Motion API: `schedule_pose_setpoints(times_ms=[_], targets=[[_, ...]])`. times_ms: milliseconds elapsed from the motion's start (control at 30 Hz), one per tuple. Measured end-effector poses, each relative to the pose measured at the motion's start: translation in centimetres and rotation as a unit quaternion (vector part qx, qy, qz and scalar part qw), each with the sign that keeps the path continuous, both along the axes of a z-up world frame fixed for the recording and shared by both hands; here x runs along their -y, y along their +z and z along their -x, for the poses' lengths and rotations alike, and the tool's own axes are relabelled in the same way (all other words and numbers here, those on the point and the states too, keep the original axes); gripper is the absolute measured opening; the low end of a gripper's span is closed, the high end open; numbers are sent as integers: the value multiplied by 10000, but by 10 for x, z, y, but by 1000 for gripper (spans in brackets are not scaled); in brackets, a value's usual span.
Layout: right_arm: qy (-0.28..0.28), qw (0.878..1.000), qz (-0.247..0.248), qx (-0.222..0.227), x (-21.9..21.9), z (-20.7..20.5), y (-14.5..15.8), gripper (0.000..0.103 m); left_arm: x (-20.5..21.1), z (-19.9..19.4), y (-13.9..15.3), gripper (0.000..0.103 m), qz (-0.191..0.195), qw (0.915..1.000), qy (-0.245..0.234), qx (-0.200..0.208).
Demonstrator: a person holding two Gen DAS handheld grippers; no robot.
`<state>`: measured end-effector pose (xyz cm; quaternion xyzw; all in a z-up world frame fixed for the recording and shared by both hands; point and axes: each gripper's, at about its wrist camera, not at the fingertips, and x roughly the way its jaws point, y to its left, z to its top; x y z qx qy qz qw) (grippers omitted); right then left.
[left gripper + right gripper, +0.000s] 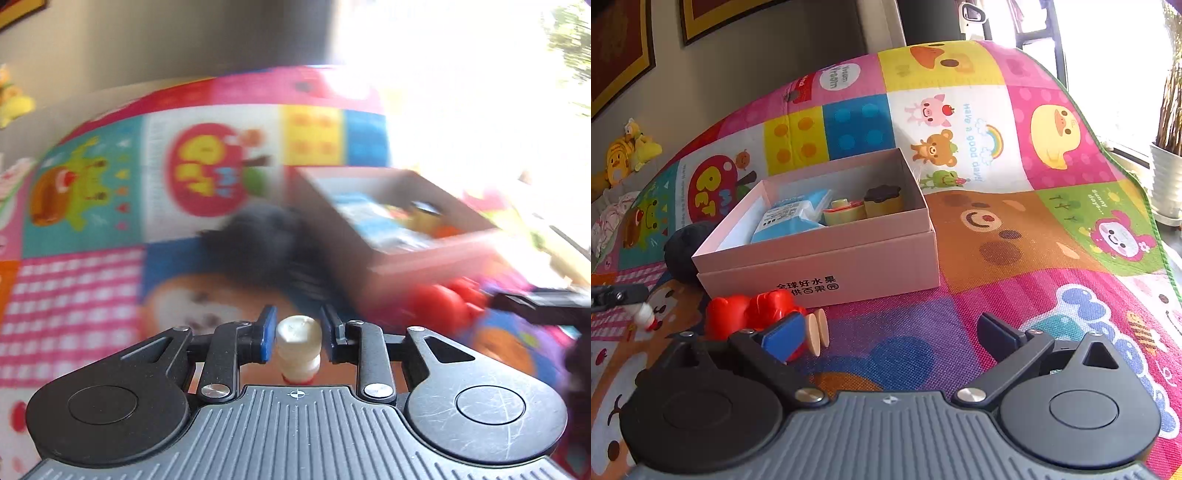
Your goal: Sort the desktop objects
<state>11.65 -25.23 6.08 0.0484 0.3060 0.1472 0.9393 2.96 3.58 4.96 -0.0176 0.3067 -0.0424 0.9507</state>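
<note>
My left gripper (299,326) is shut on a small white bottle-shaped toy (298,341) with a red base. It shows again at the far left of the right wrist view as the left gripper (626,295) with the white toy (646,314) at its tip. My right gripper (890,332) is open and holds nothing, low over the play mat (1015,236). A red toy (753,317) with two wooden discs (818,330) lies by its left finger. Behind stands an open pink box (820,251) holding a blue carton (790,218) and round wooden pieces (846,214).
A black fluffy ball (683,251) rests against the box's left side. Plush toys (624,155) sit by the wall at far left. A white plant pot (1167,181) stands beyond the mat's right edge. The left wrist view is motion-blurred.
</note>
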Motion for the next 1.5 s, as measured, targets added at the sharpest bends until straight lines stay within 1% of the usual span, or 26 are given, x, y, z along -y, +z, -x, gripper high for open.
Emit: schedule_pose_setpoints(times_ms=[33,100,133,200,233,267,333,400,467,533,567,633,733,767,867,967,1000,1033,1100,1167,1200,1300,1333,1400,1500], targets=[[-4,10000,-2,-6,0,0,0,100,9,5,-3,32,2,9999,-126,-40],[-18,10000,-8,-28,1,-1,0,101,30,15,-13,34,-20,9994,-304,-168],[-33,10000,-15,-40,1,-2,-1,101,36,18,-18,34,-30,9992,-324,-243],[-73,9999,-48,-55,3,-2,-1,103,41,21,-27,39,33,9987,-329,-398],[-95,9999,-74,-66,4,-3,-1,103,40,25,-32,45,103,9983,-326,-478],[-110,9999,-95,-85,5,-3,-1,103,40,27,-34,48,137,9980,-316,-529],[-128,9997,-127,-145,6,-5,-2,103,40,32,-37,53,162,9977,-330,-567],[-145,9996,-144,-194,6,-6,-2,103,37,39,-34,61,174,9976,-346,-571],[-171,9995,-161,-220,7,-7,-3,103,31,48,-30,72,205,9979,-263,-563],[-180,9994,-175,-237,8,-7,-3,103,24,58,-26,76,228,9979,-187,-583],[-178,9994,-178,-246,8,-8,-3,103,21,64,-24,81,263,9975,-205,-624],[-177,9993,-176,-267,7,-8,-3,103,15,74,-22,87,394,9959,-319,-743],[-195,9992,-187,-292,8,-9,-4,103,14,84,-25,91,758,9904,-547,-1015],[-203,9992,-186,-295,8,-9,-4,103,15,84,-27,94,860,9889,-588,-1064],[-211,9992,-175,-304,8,-9,-4,103,22,80,-29,95,1146,9848,-729,-1086],[-235,9991,-159,-304,8,-9,-4,103,29,70,-30,95,1814,9712,-1045,-1139],[-242,9991,-157,-305,8,-9,-4,103,32,68,-31,95,1915,9683,-1116,-1152],[-250,9991,-158,-308,8,-9,-4,103,36,66,-30,95,1936,9673,-1167,-1152],[-269,9989,-174,-328,9,-10,-5,103,42,66,-28,95,1844,9682,-1274,-1114],[-295,9988,-188,-345,9,-10,-5,103,44,69,-23,96,1673,9723,-1286,-1005],[-301,9987,-199,-352,10,-10,-5,103,43,71,-19,96,1535,9763,-1196,-948],[-306,9986,-220,-370,10,-11,-5,103,40,75,-13,96,938,9902,-690,-774],[-304,9986,-230,-378,11,-11,-6,103,39,76,-14,96,812,9923,-575,-744],[-309,9984,-250,-393,11,-11,-6,103,35,74,-17,96,712,9935,-390,-801],[-317,9983,-269,-413,12,-12,-6,103,34,66,-26,90,674,9928,-135,-976]])
